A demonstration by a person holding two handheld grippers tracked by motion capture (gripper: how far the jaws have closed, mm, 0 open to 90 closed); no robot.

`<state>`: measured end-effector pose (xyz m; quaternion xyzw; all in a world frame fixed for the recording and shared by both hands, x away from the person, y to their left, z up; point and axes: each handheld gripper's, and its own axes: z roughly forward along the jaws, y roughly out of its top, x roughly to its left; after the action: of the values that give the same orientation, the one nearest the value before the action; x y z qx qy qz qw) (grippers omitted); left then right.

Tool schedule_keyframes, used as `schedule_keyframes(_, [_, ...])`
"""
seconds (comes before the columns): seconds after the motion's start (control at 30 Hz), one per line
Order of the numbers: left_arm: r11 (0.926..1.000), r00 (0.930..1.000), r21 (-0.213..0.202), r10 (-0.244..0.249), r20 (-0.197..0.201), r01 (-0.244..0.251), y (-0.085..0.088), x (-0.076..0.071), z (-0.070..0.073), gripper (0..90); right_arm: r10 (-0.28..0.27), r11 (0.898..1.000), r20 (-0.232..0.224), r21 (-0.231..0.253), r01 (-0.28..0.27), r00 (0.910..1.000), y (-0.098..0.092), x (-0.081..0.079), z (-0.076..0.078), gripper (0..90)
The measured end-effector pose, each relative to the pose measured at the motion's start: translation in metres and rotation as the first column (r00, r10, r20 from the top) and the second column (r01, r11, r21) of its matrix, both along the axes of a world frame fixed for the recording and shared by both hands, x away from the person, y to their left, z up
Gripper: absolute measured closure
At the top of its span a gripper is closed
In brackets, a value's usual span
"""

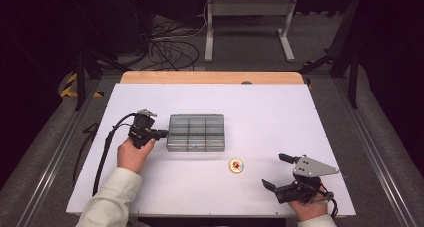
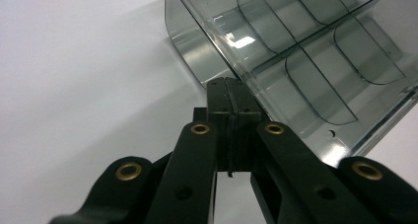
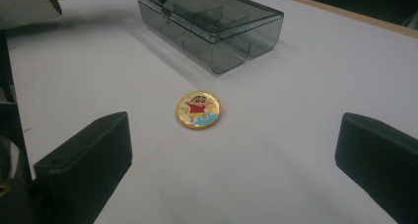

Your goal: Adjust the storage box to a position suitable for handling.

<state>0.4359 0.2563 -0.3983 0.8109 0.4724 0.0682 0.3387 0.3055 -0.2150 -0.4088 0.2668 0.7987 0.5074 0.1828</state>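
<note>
A smoky clear plastic box with several compartments sits left of the middle of the white table. My left gripper is shut, its black tips against the box's left side. In the left gripper view the jaws meet right at the rim of the box; whether they pinch anything I cannot tell. A round yellow cartoon badge lies flat in front of the box. My right gripper stands open near the front right edge. It faces the badge, with the box beyond.
A wooden strip runs along the table's far edge. Behind it on the floor stand a grey metal frame and a heap of black cables. Rails border the table on both sides.
</note>
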Motion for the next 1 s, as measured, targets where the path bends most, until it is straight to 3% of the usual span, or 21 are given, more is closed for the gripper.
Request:
schedule_keyframes(0.3, [0.9993, 1.0, -0.037, -0.005, 0.001, 0.005, -0.011, 0.001, -0.003, 89.8, -0.003, 1.0, -0.004, -0.002, 0.003, 1.0, -0.001, -0.002, -0.001, 1.1])
schedule_keyframes(0.67, [0.9995, 0.9991, -0.008, -0.032, 0.027, 0.032, -0.035, 0.003, -0.003, 89.8, -0.015, 1.0, -0.007, 0.007, 0.015, 0.9999, -0.005, -0.004, -0.001, 1.1])
schedule_keyframes(1.0, [0.9979, 0.9978, 0.012, -0.064, 0.018, 0.064, -0.043, -0.003, -0.003, 89.8, -0.013, 1.0, -0.01, 0.006, 0.013, 0.9999, -0.003, -0.004, -0.001, 1.1])
